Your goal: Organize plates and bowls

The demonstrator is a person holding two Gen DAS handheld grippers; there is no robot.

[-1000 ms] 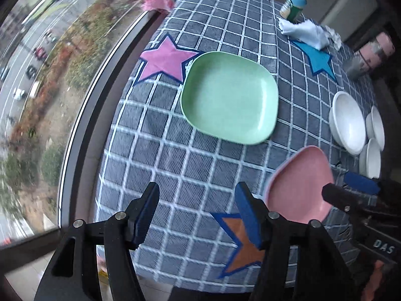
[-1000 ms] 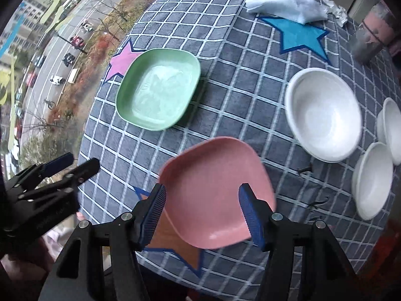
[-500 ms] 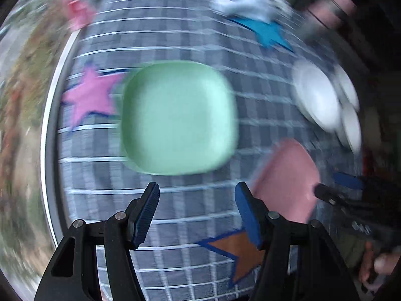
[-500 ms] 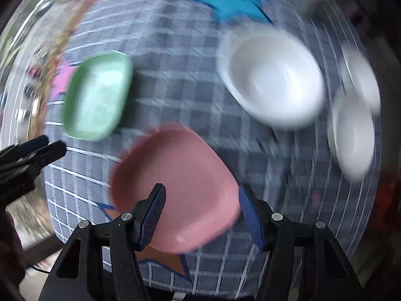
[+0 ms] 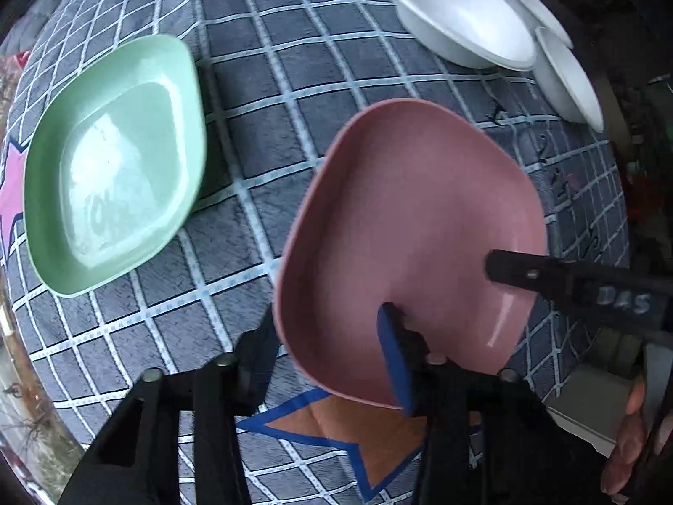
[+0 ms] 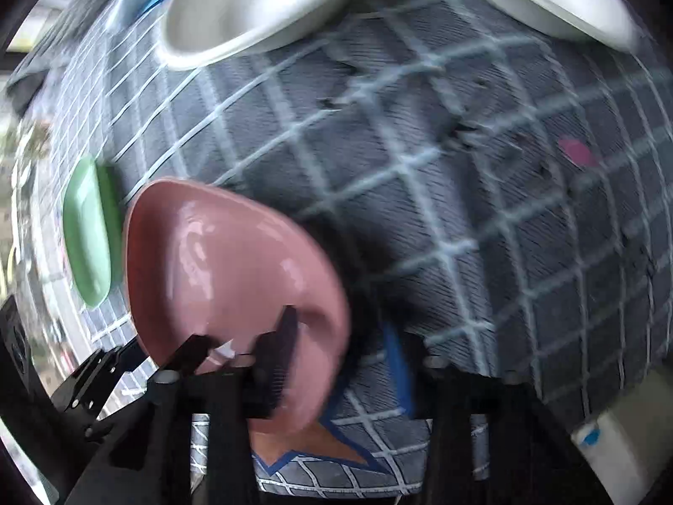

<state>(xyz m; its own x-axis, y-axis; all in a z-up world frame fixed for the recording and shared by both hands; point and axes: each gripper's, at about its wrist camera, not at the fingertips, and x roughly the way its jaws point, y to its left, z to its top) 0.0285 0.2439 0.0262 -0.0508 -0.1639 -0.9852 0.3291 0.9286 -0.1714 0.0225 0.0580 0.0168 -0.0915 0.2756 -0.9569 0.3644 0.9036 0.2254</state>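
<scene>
A pink plate [image 5: 412,227] is tilted up off the grey checked tablecloth [image 5: 269,84]. My left gripper [image 5: 332,349] straddles its near rim, one blue pad [image 5: 393,362] inside the plate and the other finger below it. My right gripper [image 6: 336,362] straddles the plate's [image 6: 227,261] other edge, with one finger [image 6: 286,336] over its inside; this gripper also shows in the left wrist view [image 5: 547,273]. A green plate [image 5: 113,164] lies flat to the left. A large white bowl [image 5: 458,17] and two small white bowls [image 5: 568,80] sit at the far right.
An orange star patch [image 5: 357,425] lies on the cloth under the pink plate near the table's front edge. A pink star patch [image 5: 8,198] shows beside the green plate at the left edge, by the window.
Both grippers have moved in on the pink plate from opposite sides and it has come up off the cloth, tilted. The green plate and the bowls have not moved.
</scene>
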